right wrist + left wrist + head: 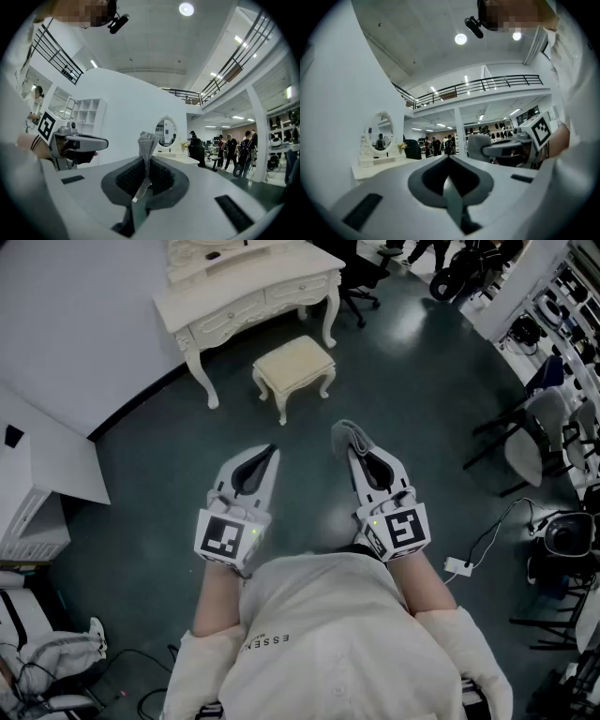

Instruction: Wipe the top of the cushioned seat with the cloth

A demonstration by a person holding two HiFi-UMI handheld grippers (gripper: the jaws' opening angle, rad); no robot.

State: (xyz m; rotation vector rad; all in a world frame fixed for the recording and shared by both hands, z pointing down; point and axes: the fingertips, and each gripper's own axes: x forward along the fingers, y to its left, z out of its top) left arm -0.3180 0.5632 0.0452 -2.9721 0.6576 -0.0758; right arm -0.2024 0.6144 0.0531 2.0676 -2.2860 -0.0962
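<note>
Our left gripper (270,452) has its jaws together on nothing. Well ahead on the floor, the cushioned seat (293,360) stands untouched. Our right gripper (356,454) clamps the cloth (347,433); we judge all wiping remains.

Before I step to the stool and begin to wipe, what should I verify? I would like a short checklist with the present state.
1. Grip on cloth by right tool: ok, jaws shut on it.
2. Enough cloth past the tips: ok.
3. Free left tool: ok, shut, nothing between.
4. Bare top of cushioned seat: ok.
5. Seat within reach: not ok, both tools are well short of it.
</note>
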